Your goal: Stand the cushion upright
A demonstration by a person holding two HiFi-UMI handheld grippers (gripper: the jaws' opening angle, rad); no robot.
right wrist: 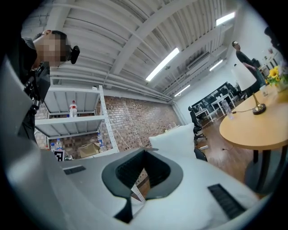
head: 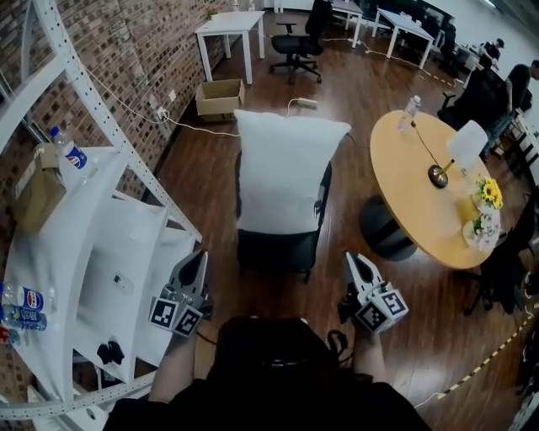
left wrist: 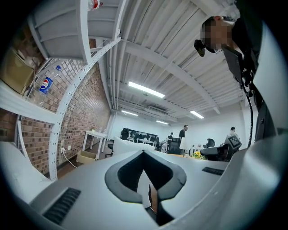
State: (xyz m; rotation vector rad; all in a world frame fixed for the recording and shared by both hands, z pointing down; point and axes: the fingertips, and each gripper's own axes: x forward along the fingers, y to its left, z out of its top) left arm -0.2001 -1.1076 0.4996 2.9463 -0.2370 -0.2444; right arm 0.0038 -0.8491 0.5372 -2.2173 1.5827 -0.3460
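Observation:
A white cushion (head: 282, 172) stands upright against the backrest of a black chair (head: 278, 251) in the middle of the head view. It also shows in the left gripper view as the cushion (left wrist: 125, 145), and in the right gripper view as the cushion (right wrist: 176, 138). My left gripper (head: 196, 259) hangs short of the chair's front left corner, jaws shut and empty. My right gripper (head: 354, 261) is level with it at the front right, also shut with nothing held. Neither touches the cushion. In their own views the left gripper (left wrist: 144, 155) and the right gripper (right wrist: 145, 153) show closed jaws.
A white metal shelf rack (head: 80, 252) with bottles stands close on the left. A round wooden table (head: 417, 189) with a lamp (head: 459, 151) and flowers (head: 487, 195) is on the right. Farther back are a cardboard box (head: 219, 97), an office chair (head: 299, 38) and a white table (head: 232, 25).

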